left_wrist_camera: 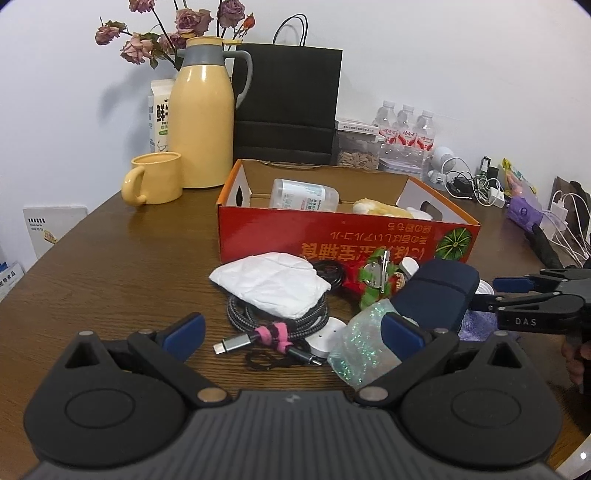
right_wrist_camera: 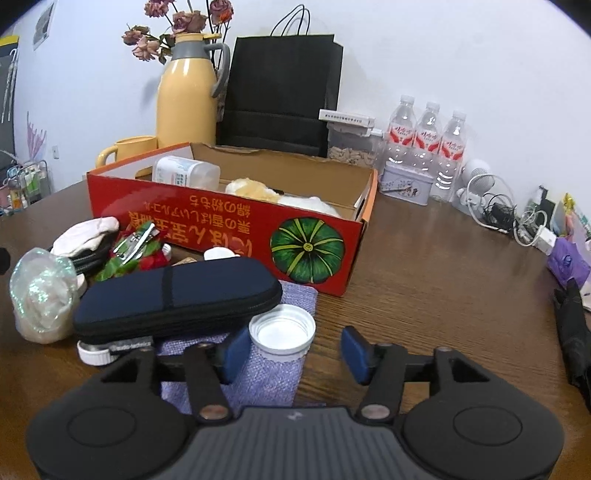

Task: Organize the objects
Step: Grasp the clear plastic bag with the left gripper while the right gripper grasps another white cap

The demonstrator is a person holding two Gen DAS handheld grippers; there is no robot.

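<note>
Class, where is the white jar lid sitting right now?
In the right wrist view, the white jar lid lies on the purple cloth, just right of the navy zip case, before the red box.

The cardboard box [right_wrist_camera: 221,229] stands on the tabletop [right_wrist_camera: 424,258], with a bottle [right_wrist_camera: 184,171] lying inside it. Behind the box stand a thermos jug [right_wrist_camera: 186,99], a mug [left_wrist_camera: 155,179] and a paper bag [right_wrist_camera: 280,92]. Before the box lie a zipped case [right_wrist_camera: 177,295], a jar lid [right_wrist_camera: 281,332] on a woven cloth [right_wrist_camera: 258,373], and a coiled cable [left_wrist_camera: 280,325]

Home room: thermos [left_wrist_camera: 204,110], dried flowers [left_wrist_camera: 177,26], chargers [left_wrist_camera: 476,184] on table [left_wrist_camera: 110,258].
</note>
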